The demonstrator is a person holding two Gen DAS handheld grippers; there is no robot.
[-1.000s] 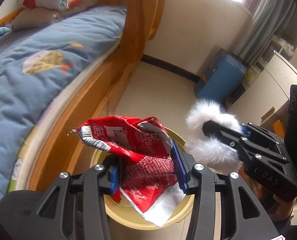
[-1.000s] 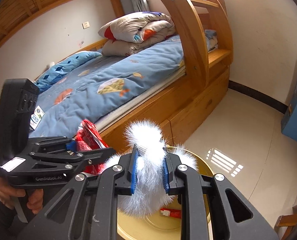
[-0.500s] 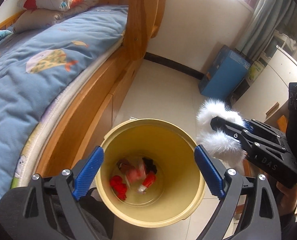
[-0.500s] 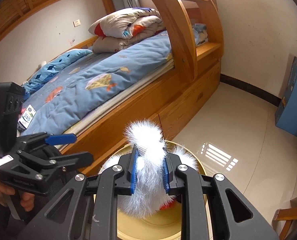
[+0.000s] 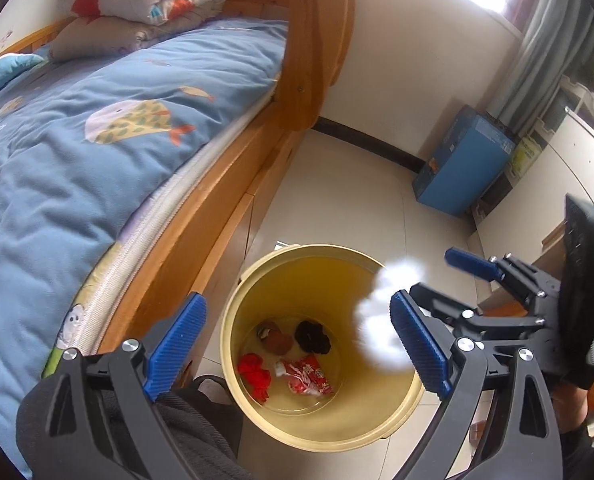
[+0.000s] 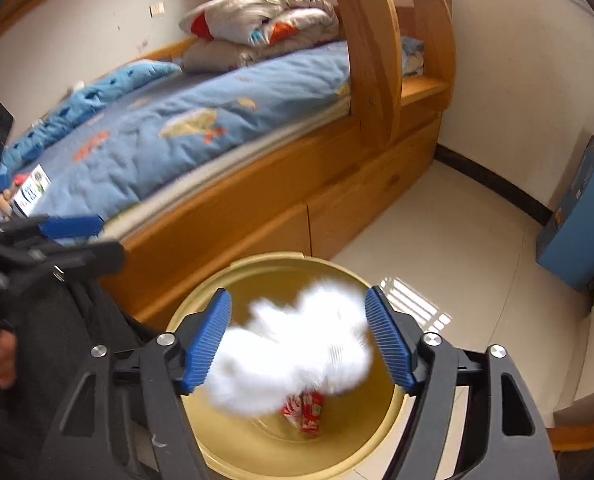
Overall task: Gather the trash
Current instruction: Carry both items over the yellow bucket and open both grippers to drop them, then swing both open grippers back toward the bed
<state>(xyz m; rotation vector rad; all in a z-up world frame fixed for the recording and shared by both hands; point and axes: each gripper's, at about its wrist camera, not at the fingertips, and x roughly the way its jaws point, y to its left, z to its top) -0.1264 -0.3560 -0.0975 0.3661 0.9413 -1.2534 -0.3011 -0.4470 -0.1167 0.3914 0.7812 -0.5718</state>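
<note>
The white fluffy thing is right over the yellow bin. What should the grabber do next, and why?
Probably just finish opening and let it fall. The right gripper has its jaws opening, and the white fluffy thing sits blurred between them, directly over the yellow bin, where a red wrapper already lies. The left gripper is open and empty, so nothing else needs dropping.

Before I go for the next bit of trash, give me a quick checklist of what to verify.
1. Right gripper jaws opening, pads off the white fluff: ok.
2. Fluff over the bin, not the floor: ok.
3. Fluff at the bottom of the bin: not ok, it is blurred between the jaws.
4. Left gripper open and empty: ok.
5. Red wrapper in the bin: ok.
6. More trash on the bed: cannot tell; a small packet lies at its edge.
</note>
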